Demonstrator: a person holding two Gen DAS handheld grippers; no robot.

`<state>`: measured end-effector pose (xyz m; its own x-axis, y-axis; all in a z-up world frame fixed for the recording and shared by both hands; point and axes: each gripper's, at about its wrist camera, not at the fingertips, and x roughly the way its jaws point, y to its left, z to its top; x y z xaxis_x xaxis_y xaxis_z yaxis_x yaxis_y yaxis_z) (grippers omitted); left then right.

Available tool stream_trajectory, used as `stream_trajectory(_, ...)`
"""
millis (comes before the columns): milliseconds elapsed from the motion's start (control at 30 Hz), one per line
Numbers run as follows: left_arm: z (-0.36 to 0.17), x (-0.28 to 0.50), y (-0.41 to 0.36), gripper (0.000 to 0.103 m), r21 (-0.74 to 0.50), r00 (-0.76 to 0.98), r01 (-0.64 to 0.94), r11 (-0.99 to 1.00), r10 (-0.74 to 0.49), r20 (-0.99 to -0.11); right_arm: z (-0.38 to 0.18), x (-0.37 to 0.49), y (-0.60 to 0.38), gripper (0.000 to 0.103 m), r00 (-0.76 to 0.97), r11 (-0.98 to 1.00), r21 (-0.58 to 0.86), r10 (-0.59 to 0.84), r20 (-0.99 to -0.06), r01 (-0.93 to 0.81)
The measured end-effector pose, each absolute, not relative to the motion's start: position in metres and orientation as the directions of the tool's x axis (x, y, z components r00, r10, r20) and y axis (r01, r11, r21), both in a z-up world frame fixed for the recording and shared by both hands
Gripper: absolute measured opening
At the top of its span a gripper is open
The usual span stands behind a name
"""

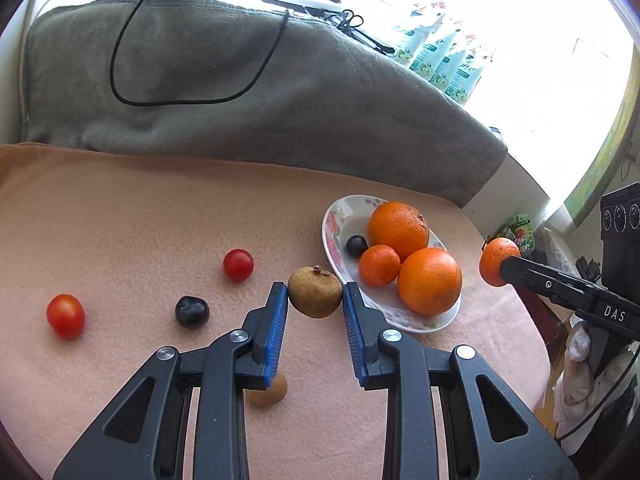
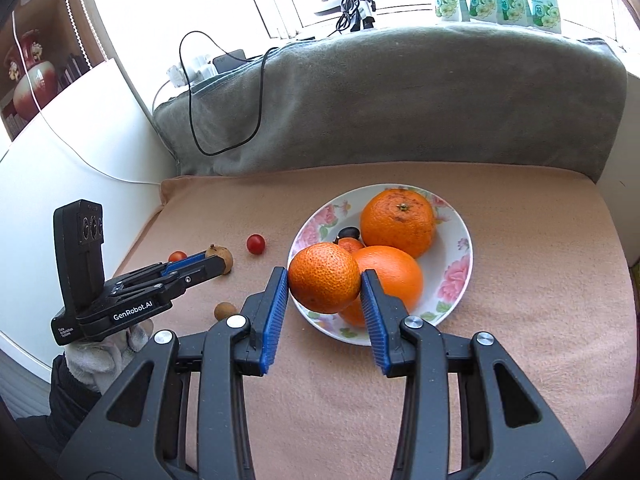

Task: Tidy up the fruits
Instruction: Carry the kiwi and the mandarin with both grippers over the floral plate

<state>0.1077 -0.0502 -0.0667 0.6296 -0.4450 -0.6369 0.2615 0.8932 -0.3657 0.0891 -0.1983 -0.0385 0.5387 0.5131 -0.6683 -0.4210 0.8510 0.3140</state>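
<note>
1. Blue-padded jaws of the left gripper (image 1: 315,300) are clamped on a brown longan (image 1: 315,292), held above the cloth just left of the plate (image 1: 334,216).
2. Equally close in its own view, the right gripper (image 2: 325,280) pinches a mandarin (image 2: 324,278) over the plate's near-left rim.
3. Of the two, the right hand's fruit looks nearer to being set down; the likely spot lies ahead and slightly right, beside the two large oranges (image 2: 398,222). The longan must travel rightward.
4. Loose fruit remains on the peach blanket (image 1: 140,220): two cherry tomatoes (image 1: 66,316), a dark plum (image 1: 192,311), another longan (image 1: 267,394).
5. Behind is a grey towel (image 1: 240,80) under a bright window.
</note>
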Motion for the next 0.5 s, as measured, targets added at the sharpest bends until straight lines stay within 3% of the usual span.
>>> stream_trajectory(500, -0.062, 0.126, -0.083, 0.027, -0.346, 0.611, 0.307, 0.886, -0.463, -0.642, -0.061, 0.113, -0.241, 0.039, 0.559, 0.891, 0.326, 0.452, -0.695, -0.316)
